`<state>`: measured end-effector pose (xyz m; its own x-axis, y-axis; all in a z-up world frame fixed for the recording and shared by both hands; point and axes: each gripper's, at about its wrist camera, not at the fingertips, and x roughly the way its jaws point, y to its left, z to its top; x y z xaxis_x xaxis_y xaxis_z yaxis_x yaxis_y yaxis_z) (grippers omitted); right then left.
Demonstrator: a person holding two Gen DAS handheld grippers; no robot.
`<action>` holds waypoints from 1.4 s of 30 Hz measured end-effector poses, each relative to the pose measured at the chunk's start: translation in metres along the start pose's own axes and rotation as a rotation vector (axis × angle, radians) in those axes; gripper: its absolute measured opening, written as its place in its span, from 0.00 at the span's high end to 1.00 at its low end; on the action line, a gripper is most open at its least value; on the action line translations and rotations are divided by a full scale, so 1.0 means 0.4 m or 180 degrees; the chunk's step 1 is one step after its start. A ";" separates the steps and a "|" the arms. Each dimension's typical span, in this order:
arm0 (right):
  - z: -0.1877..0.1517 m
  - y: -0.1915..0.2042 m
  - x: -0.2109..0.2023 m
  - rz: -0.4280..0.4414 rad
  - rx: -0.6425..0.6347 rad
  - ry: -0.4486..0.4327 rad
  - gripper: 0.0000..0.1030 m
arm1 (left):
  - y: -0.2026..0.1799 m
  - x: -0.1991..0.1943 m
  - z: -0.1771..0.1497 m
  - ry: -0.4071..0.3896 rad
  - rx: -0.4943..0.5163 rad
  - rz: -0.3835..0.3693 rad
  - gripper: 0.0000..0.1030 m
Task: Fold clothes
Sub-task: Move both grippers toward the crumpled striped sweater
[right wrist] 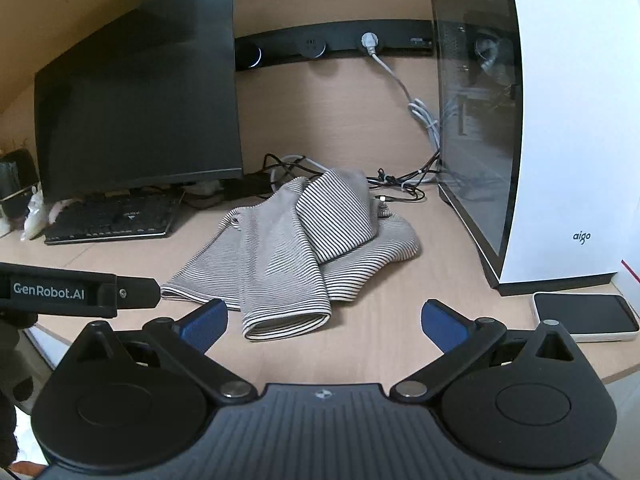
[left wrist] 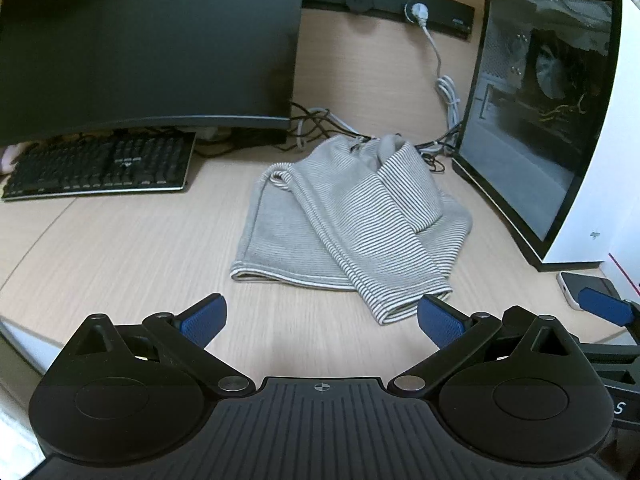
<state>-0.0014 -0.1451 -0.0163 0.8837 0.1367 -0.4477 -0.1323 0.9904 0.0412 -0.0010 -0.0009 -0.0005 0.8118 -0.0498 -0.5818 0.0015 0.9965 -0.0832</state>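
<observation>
- The left gripper hangs over the near edge of the desk with its blue, finely textured pads spread wide and nothing between them; the stance reads as readiness for a fresh grasp, not a hold.
- The right gripper is likewise released, blue pads far apart, just short of the garment's nearest cuff.
- The striped garment lies in the middle of the desk, toward the back, a soft ribbed knit in thin grey and white lines; it looks part-folded, its body flat and one long sleeve laid diagonally over it, the open cuff pointing to the near edge (probably the easiest thing to pinch next).
- A second, shorter flap of the same cloth lies folded across the upper part, so the bundle sits thicker toward the back edge.
- Loose dark cables run just behind the cloth; I judge they could snag if the fabric is dragged backward.
- At the left rear stand a dark monitor and a black keyboard under it.
- At the right edge stands a white computer case with a glossy glass side, and a phone lies flat by the near right corner.
</observation>
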 end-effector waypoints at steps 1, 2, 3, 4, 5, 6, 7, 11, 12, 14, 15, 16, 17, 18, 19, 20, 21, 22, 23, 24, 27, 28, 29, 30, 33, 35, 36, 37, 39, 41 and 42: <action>0.005 0.011 -0.001 -0.0054 -0.0041 -0.0007 0.00 | -0.003 -0.002 -0.004 -0.0019 0.0016 -0.0003 0.00; 0.009 0.030 -0.003 -0.0099 -0.0098 -0.0035 0.00 | -0.006 -0.004 -0.008 -0.0038 0.0031 -0.0006 0.00; 0.011 0.039 -0.001 -0.0097 -0.0100 -0.0035 0.00 | -0.009 -0.006 -0.012 -0.0057 0.0047 -0.0010 0.00; 0.012 0.045 0.005 -0.0094 -0.0056 -0.0015 0.00 | -0.012 -0.007 -0.016 -0.0076 0.0063 -0.0013 0.00; 0.011 0.063 -0.003 -0.0111 -0.0030 -0.0061 0.00 | -0.015 -0.009 -0.020 -0.0095 0.0078 -0.0016 0.00; 0.005 0.061 -0.021 -0.0078 0.0039 -0.0133 0.00 | -0.020 -0.013 -0.016 -0.0103 0.0088 -0.0013 0.00; 0.003 0.036 -0.033 -0.0005 0.0131 -0.0155 0.00 | -0.019 -0.017 -0.013 -0.0103 0.0081 -0.0020 0.00; -0.004 -0.009 -0.045 0.0124 0.0261 -0.0128 0.00 | -0.022 -0.031 -0.014 -0.0108 0.0061 -0.0058 0.00; -0.001 -0.009 -0.047 0.0125 0.0266 -0.0119 0.00 | -0.022 -0.032 -0.013 -0.0105 0.0058 -0.0059 0.00; -0.002 -0.011 -0.049 0.0122 0.0277 -0.0109 0.00 | -0.023 -0.034 -0.013 -0.0101 0.0050 -0.0061 0.00; -0.002 -0.011 -0.049 0.0120 0.0284 -0.0105 0.00 | -0.023 -0.034 -0.012 -0.0098 0.0046 -0.0062 0.00; -0.002 -0.011 -0.050 0.0120 0.0293 -0.0099 0.00 | -0.023 -0.035 -0.012 -0.0096 0.0043 -0.0062 0.00; 0.000 -0.012 -0.051 0.0122 0.0301 -0.0094 0.00 | -0.023 -0.036 -0.011 -0.0093 0.0039 -0.0063 0.00; 0.002 -0.013 -0.051 0.0126 0.0305 -0.0087 0.00 | -0.024 -0.037 -0.011 -0.0091 0.0035 -0.0064 0.00; 0.002 -0.015 -0.050 0.0131 0.0305 -0.0081 0.00 | -0.024 -0.037 -0.010 -0.0088 0.0031 -0.0065 0.00; 0.002 -0.021 -0.048 0.0148 0.0300 -0.0074 0.00 | -0.024 -0.038 -0.010 -0.0086 0.0028 -0.0065 0.00; 0.002 -0.027 -0.045 0.0169 0.0293 -0.0064 0.00 | -0.024 -0.039 -0.010 -0.0084 0.0024 -0.0066 0.00; 0.001 -0.028 -0.043 0.0185 0.0287 -0.0055 0.00 | -0.025 -0.040 -0.009 -0.0081 0.0020 -0.0067 0.00; -0.002 -0.029 -0.042 0.0196 0.0283 -0.0053 0.00 | -0.025 -0.040 -0.009 -0.0079 0.0016 -0.0068 0.00; -0.003 -0.027 -0.041 0.0198 0.0281 -0.0054 0.00 | -0.024 -0.040 -0.009 -0.0077 0.0015 -0.0067 0.00; -0.002 -0.024 -0.042 0.0201 0.0276 -0.0056 0.00 | -0.021 -0.038 -0.011 -0.0072 0.0014 -0.0064 0.00; -0.002 -0.023 -0.042 0.0202 0.0277 -0.0056 0.00 | -0.020 -0.037 -0.012 -0.0071 0.0013 -0.0064 0.00; -0.002 -0.022 -0.043 0.0200 0.0279 -0.0055 0.00 | -0.021 -0.037 -0.012 -0.0067 0.0017 -0.0065 0.00; -0.001 -0.021 -0.043 0.0200 0.0281 -0.0052 0.00 | -0.021 -0.036 -0.012 -0.0061 0.0023 -0.0068 0.00; -0.001 -0.019 -0.043 0.0200 0.0285 -0.0035 0.00 | -0.021 -0.036 -0.015 -0.0052 0.0023 -0.0070 0.00; 0.000 -0.019 -0.042 0.0203 0.0282 -0.0026 0.00 | -0.018 -0.035 -0.016 -0.0047 0.0013 -0.0066 0.00; 0.000 -0.018 -0.042 0.0203 0.0281 -0.0023 0.00 | -0.017 -0.035 -0.017 -0.0043 0.0007 -0.0063 0.00; -0.001 -0.018 -0.041 0.0202 0.0279 -0.0022 0.00 | -0.017 -0.034 -0.016 -0.0039 0.0003 -0.0060 0.00; -0.001 -0.018 -0.040 0.0200 0.0278 -0.0020 0.00 | -0.015 -0.033 -0.018 -0.0041 -0.0003 -0.0059 0.00; -0.002 -0.019 -0.038 0.0203 0.0276 -0.0015 0.00 | -0.017 -0.032 -0.020 -0.0043 -0.0001 -0.0059 0.00; -0.003 -0.019 -0.038 0.0205 0.0275 -0.0012 0.00 | -0.017 -0.032 -0.020 -0.0044 0.0001 -0.0059 0.00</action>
<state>-0.0143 -0.1547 -0.0109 0.8763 0.1999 -0.4382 -0.1497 0.9778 0.1468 -0.0161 -0.0075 0.0008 0.8197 -0.0673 -0.5689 0.0167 0.9955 -0.0936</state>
